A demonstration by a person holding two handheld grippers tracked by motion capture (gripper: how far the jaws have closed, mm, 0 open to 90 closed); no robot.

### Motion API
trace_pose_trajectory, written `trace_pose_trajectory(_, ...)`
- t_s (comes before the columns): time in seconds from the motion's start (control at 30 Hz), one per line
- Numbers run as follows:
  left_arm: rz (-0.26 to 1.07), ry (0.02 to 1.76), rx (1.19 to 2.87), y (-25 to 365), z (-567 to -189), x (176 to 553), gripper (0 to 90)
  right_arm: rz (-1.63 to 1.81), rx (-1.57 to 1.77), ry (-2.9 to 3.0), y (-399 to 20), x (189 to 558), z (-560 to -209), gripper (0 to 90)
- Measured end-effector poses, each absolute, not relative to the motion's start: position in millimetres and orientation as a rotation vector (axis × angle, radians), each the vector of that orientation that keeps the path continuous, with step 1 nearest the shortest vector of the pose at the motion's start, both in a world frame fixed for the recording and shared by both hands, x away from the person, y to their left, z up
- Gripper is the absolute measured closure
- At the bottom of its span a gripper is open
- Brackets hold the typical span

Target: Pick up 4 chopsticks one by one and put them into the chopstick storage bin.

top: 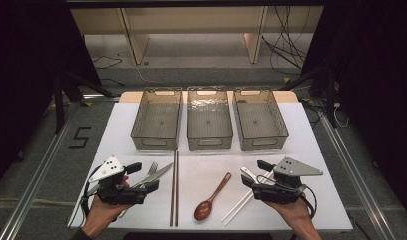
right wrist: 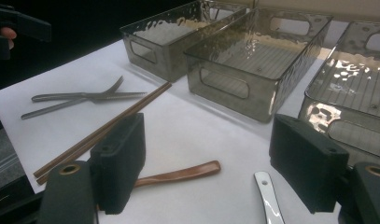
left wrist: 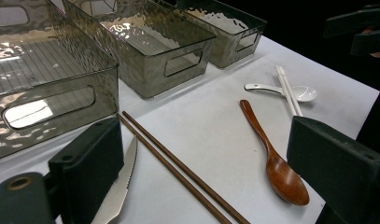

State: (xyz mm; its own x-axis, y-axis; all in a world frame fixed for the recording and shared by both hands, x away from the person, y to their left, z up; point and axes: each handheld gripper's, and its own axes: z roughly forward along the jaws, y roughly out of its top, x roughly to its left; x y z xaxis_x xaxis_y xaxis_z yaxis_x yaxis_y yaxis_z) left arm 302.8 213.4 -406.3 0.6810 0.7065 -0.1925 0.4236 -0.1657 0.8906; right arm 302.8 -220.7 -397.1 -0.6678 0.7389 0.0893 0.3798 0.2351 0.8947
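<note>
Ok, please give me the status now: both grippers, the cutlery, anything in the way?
Left gripper open above knife and fork. Right gripper open above white spoon and white chopsticks. Nothing held. Three bins empty; way clear.

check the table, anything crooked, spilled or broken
Nothing spilled or broken. The three bins sit in a straight row. The only untidy bits: the knife lies crossed over the fork, and the white chopsticks lie across the white spoon.

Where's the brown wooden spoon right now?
In the high view the brown wooden spoon lies on the white table, centre-front, between the dark brown chopsticks on its left and the white chopsticks on its right.
</note>
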Motion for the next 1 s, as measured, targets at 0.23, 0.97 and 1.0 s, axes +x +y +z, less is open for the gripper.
trace_pose_trajectory(0.23, 0.322, 0.900, 1.797, 213, -406, 303, 10.1, 1.379, 1.005, 2.197, -219, 304, -396, 28.1)
trace_pose_trajectory(0.97, 0.318, 0.899, 1.796, 213, -407, 304, 10.3, 0.949, 0.615, 2.660, -214, 330, -399, 29.9)
trace_pose_trajectory(1.0, 0.318, 0.899, 1.797, 213, -407, 304, 10.3, 0.909, 0.576, 2.685, -213, 330, -400, 30.7)
